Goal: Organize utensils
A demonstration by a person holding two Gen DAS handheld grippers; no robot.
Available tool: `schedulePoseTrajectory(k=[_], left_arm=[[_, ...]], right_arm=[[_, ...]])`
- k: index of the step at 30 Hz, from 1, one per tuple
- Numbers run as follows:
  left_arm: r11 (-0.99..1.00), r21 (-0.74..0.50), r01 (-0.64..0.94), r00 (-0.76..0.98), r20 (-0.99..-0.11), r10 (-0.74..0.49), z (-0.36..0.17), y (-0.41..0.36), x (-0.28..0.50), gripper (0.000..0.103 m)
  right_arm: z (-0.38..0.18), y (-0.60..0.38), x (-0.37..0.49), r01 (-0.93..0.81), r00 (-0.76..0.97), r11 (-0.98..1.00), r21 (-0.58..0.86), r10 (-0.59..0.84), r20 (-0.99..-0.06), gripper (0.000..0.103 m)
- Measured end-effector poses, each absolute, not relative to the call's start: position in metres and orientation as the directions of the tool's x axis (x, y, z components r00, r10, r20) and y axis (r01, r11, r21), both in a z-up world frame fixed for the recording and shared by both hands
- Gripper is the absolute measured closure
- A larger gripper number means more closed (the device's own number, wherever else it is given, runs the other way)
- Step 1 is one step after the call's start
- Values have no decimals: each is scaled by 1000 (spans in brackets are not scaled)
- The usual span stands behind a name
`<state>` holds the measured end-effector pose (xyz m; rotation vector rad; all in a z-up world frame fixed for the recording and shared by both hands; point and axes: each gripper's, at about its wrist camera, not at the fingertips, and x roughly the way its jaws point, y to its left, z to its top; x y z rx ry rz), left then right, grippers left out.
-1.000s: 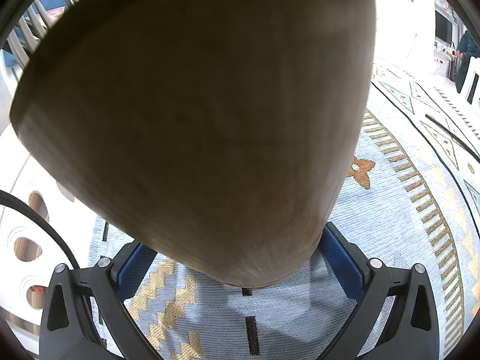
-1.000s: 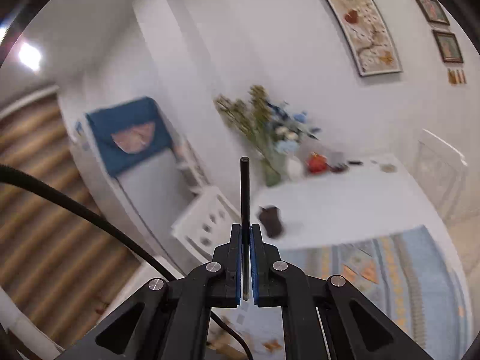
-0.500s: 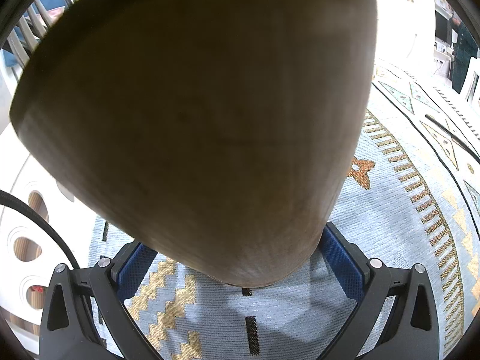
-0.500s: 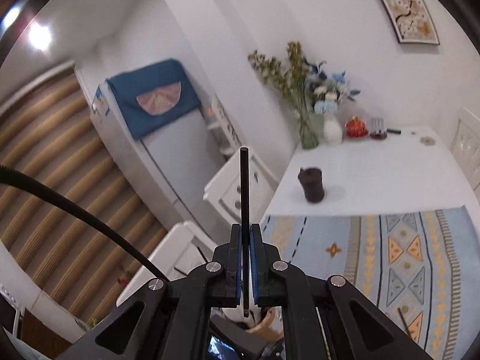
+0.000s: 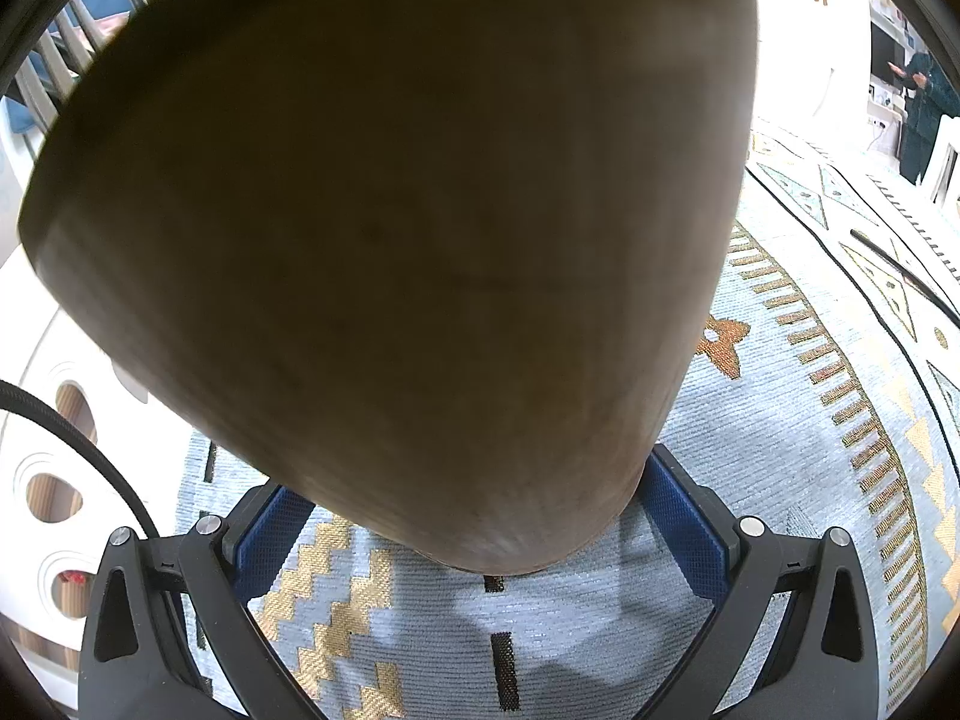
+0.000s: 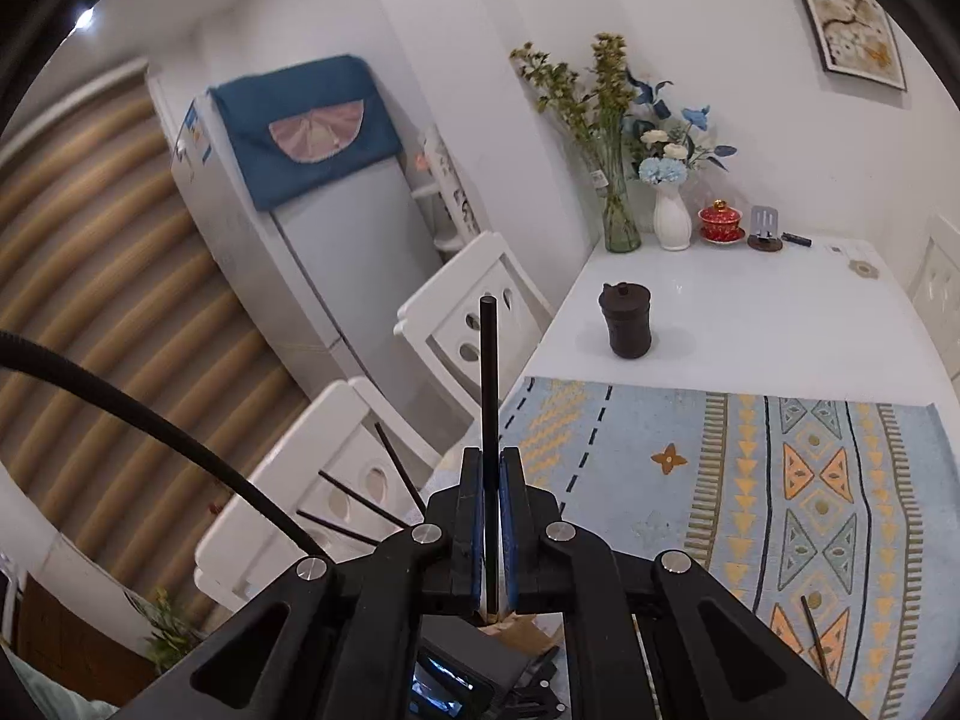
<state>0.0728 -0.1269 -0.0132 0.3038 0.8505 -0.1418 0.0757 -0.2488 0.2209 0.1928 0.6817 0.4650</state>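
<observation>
Right gripper (image 6: 493, 531) pinching a thin black chopstick (image 6: 488, 384) upright between pressed-together blue pads, left gripper (image 5: 480, 525) spread wide around a brown wooden holder (image 5: 408, 228) — clamped at its base, above the patterned blue tablecloth (image 5: 780, 456), another chopstick (image 6: 815, 636) lying near right on it.

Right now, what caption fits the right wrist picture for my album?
Right gripper pinches a black chopstick upright above the patterned tablecloth.

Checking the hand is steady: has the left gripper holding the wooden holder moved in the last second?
No. The wooden holder sits against the same orange star on the patterned cloth as before.
</observation>
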Motion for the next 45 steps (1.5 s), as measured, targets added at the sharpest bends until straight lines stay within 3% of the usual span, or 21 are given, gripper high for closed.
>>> schedulePoseTrajectory(k=[4, 7, 8, 9, 17, 20, 23, 28, 31, 33, 35, 45], left_arm=[[948, 207, 243, 654, -757, -2, -13, -127, 73, 0], [948, 207, 243, 653, -757, -2, -13, -127, 73, 0], [948, 207, 243, 653, -757, -2, -13, -127, 73, 0], [947, 208, 243, 654, -757, -2, -13, -127, 73, 0], [947, 209, 244, 653, -757, -1, -12, -129, 74, 0], [947, 208, 243, 654, -757, -2, -12, -129, 74, 0], [947, 208, 243, 653, -757, -1, -12, -130, 74, 0], [947, 209, 244, 653, -757, -1, -12, -130, 74, 0], [947, 208, 243, 653, -757, -1, -12, -129, 74, 0], [947, 209, 243, 654, -757, -1, -12, -129, 74, 0], [947, 208, 244, 653, -757, -2, -12, -129, 74, 0], [948, 206, 244, 652, -758, -3, -11, -129, 74, 0]], right_arm=[[226, -244, 76, -396, 649, 859, 325, 512, -562, 95], [233, -256, 74, -403, 660, 840, 364, 542, -520, 79], [236, -262, 73, -404, 670, 833, 378, 550, -498, 67], [239, -267, 72, -402, 681, 831, 385, 553, -481, 65], [265, -346, 64, -223, 815, 902, 370, 380, -437, 65], [255, -384, 61, -100, 834, 935, 340, 266, -483, 64], [226, -417, 58, 18, 785, 948, 319, 184, -591, 64], [137, -444, 64, 155, 540, 966, 209, 94, -836, 64], [72, -446, 67, 185, 382, 975, 122, 43, -923, 66], [42, -446, 68, 194, 311, 976, 96, 32, -950, 79], [24, -448, 70, 206, 282, 973, 103, 41, -959, 84], [2, -447, 102, 122, 231, 991, 55, 26, -973, 84]])
